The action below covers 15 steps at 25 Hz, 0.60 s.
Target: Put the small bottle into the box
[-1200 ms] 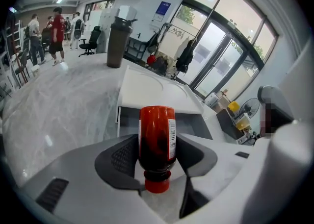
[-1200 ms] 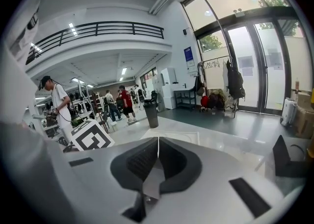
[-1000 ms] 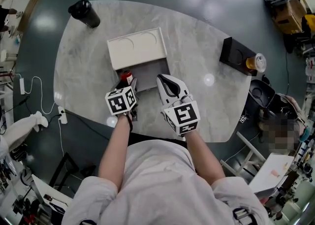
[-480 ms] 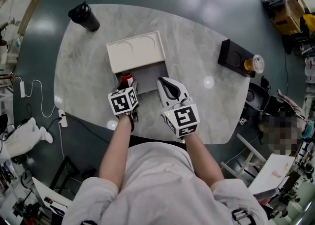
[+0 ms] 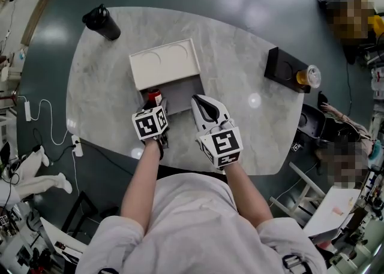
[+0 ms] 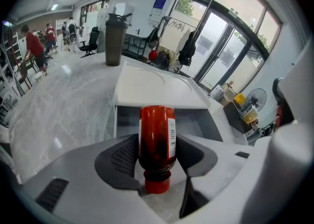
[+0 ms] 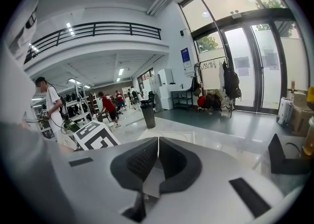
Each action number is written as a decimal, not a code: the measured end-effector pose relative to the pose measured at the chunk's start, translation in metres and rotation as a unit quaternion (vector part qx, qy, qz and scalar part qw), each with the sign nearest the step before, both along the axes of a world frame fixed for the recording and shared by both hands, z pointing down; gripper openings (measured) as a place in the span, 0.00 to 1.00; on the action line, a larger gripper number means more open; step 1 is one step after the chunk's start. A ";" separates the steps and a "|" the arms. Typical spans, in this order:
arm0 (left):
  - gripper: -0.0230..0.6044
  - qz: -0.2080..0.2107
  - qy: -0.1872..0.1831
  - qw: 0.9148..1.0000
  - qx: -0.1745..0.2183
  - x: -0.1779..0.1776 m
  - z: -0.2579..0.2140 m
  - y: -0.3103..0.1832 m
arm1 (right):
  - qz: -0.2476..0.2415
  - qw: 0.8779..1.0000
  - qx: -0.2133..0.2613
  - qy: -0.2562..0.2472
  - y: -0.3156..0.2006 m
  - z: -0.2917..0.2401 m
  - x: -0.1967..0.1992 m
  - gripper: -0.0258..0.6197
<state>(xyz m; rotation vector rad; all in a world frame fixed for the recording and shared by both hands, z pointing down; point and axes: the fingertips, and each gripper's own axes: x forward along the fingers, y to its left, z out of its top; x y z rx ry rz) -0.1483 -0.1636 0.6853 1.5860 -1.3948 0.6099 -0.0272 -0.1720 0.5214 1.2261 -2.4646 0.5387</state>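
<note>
A small red bottle (image 6: 157, 130) with a white label lies between the pads of my left gripper (image 6: 157, 155), cap towards the camera, and the jaws are shut on it. In the head view the bottle (image 5: 155, 96) sits at the near left corner of the open white box (image 5: 183, 94), whose lid (image 5: 165, 64) is folded back beyond it. The left gripper (image 5: 157, 102) is just in front of the box. My right gripper (image 5: 197, 96) hovers at the box's near right side. Its jaws (image 7: 157, 144) are shut with nothing between them.
A black shaker bottle (image 5: 102, 22) stands at the far left of the marble table (image 5: 240, 45). A black tray (image 5: 285, 68) with a cup of orange drink (image 5: 311, 77) sits at the right edge. People walk in the hall behind.
The left gripper and its bottle have edged very slightly right over the second. The right gripper and the box stay where they were.
</note>
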 end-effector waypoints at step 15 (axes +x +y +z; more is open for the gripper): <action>0.41 -0.002 -0.004 1.000 0.007 0.000 0.002 -0.001 | 0.000 1.000 0.002 0.005 0.001 0.000 0.001 0.08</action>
